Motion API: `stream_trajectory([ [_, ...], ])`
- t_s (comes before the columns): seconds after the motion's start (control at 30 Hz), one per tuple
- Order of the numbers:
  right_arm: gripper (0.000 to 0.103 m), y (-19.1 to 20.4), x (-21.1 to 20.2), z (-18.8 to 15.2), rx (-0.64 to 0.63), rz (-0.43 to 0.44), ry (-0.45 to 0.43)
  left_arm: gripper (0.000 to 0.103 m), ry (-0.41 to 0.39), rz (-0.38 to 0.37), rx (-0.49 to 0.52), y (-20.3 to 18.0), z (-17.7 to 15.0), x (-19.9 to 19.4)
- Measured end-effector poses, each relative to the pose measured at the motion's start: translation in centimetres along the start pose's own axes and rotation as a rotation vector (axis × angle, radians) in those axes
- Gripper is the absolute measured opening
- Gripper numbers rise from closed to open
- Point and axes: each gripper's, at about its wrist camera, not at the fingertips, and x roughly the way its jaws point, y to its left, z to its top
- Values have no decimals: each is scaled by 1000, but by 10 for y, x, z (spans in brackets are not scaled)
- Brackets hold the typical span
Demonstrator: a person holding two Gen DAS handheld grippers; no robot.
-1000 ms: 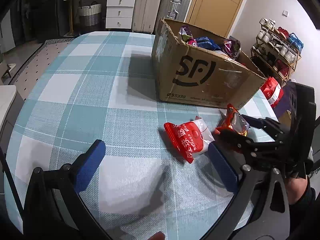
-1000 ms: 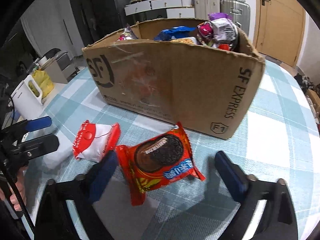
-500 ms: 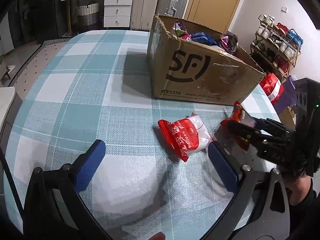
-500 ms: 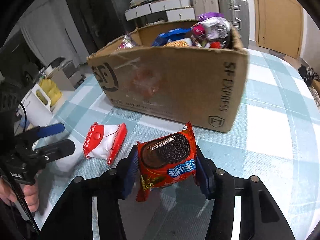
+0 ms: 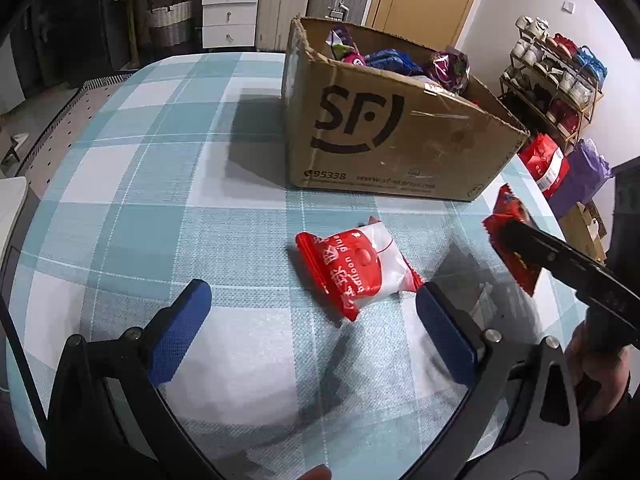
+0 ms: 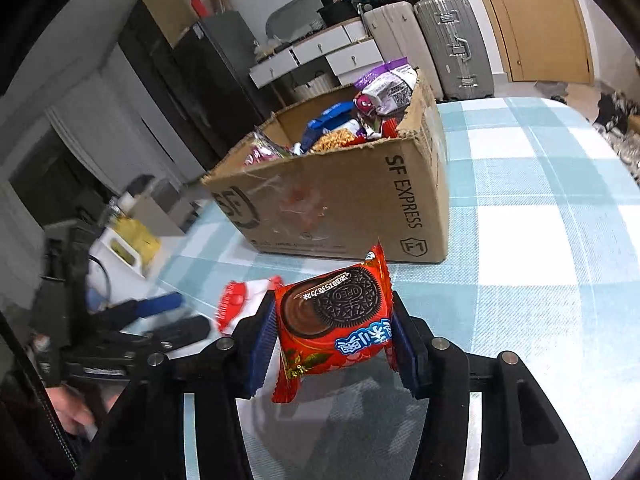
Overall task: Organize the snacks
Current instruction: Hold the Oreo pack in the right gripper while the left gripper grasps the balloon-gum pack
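My right gripper [image 6: 334,330] is shut on a red Oreo packet [image 6: 334,320] and holds it above the checked tablecloth, in front of the SF cardboard box [image 6: 340,208]. The packet [image 5: 514,236] also shows at the right of the left wrist view, in the right gripper's fingers. A red and white balloon glue packet [image 5: 356,268] lies flat on the table. My left gripper [image 5: 312,328] is open and empty just short of that packet, which partly shows in the right wrist view [image 6: 236,304]. The box [image 5: 392,140] holds several snack bags.
The table's blue and white checked cloth [image 5: 160,184] spreads to the left of the box. Red and purple bags [image 5: 560,168] and a shoe rack [image 5: 560,76] stand off the table's right edge. Suitcases [image 6: 452,44] and drawers stand behind.
My right gripper has shut on the Oreo packet and lifted it off the table, tilting as it rose. My left gripper has come closer to the balloon glue packet.
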Motion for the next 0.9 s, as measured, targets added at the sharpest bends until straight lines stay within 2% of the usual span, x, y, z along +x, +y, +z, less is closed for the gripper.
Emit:
stream_trajectory([
  [0.4,52,-7,-27,-8,2,18,-49,102,45,22,25,-15,9,26],
  [0.67,52,-11,-37,-16,15,32,-61,102,66,83,59,-30,21,44],
  [0.9,52,-17,-47,-20,29,21,-70,101,94,79,42,-30,25,59],
])
